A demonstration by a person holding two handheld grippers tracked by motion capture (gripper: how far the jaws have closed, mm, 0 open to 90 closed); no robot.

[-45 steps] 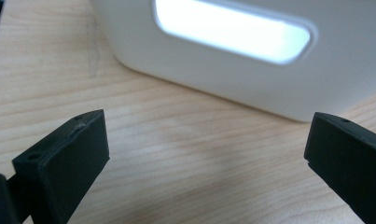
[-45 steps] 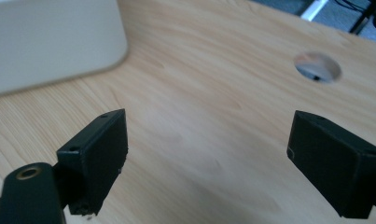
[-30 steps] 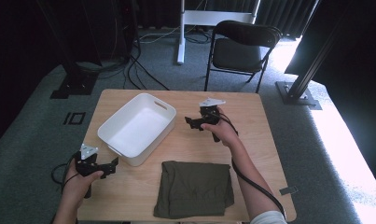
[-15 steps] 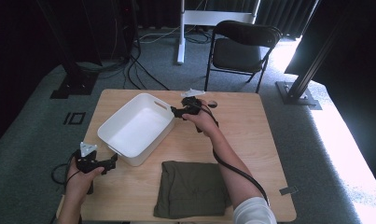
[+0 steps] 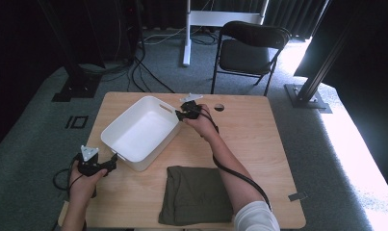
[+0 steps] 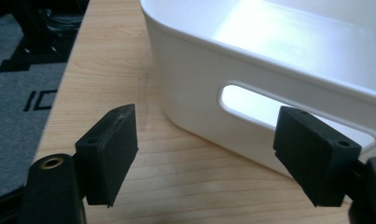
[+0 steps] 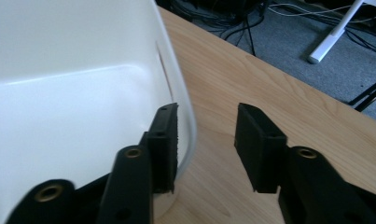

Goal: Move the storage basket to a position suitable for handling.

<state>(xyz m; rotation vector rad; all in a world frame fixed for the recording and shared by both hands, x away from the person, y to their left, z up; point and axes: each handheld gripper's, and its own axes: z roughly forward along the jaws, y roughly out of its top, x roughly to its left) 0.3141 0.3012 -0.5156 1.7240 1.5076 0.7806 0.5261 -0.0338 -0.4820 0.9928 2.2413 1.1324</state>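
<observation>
One white bin (image 5: pixel 139 133) on the desk (image 5: pixel 259 144), set at a slant, with two slot handles counted: one at the far end beside the right gripper (image 5: pixel 182 114), one at the near end facing the left gripper (image 5: pixel 112 161).

Right gripper at the bin's far rim, held in the person's right hand (image 5: pixel 199 121). In the right gripper view (image 7: pixel 202 140), two black jaws astride the white wall (image 7: pixel 178 98): one jaw inside the bin against the wall, the other outside with bare desk wood showing between it and the wall. Just been closing, wall between the jaws, not yet pinched from both sides.

Left gripper at the bin's near corner, held in the left hand (image 5: pixel 83 179). In the left gripper view (image 6: pixel 209 158), two jaws apart, the bin's wall with its slot handle (image 6: pixel 288 114) ahead of them, closer to the right-hand jaw, which overlaps the slot's lower edge. Also just been closing a little, released, nothing clamped; contact with the bin hard to tell.

One folded olive cloth (image 5: pixel 196 195) flat on the desk, well apart from both pairs of jaws, at the near edge beside the right forearm.

One round hole (image 5: pixel 219 107) in the desk just past the right gripper.

One black folding chair (image 5: pixel 249 53) beyond the desk.
</observation>
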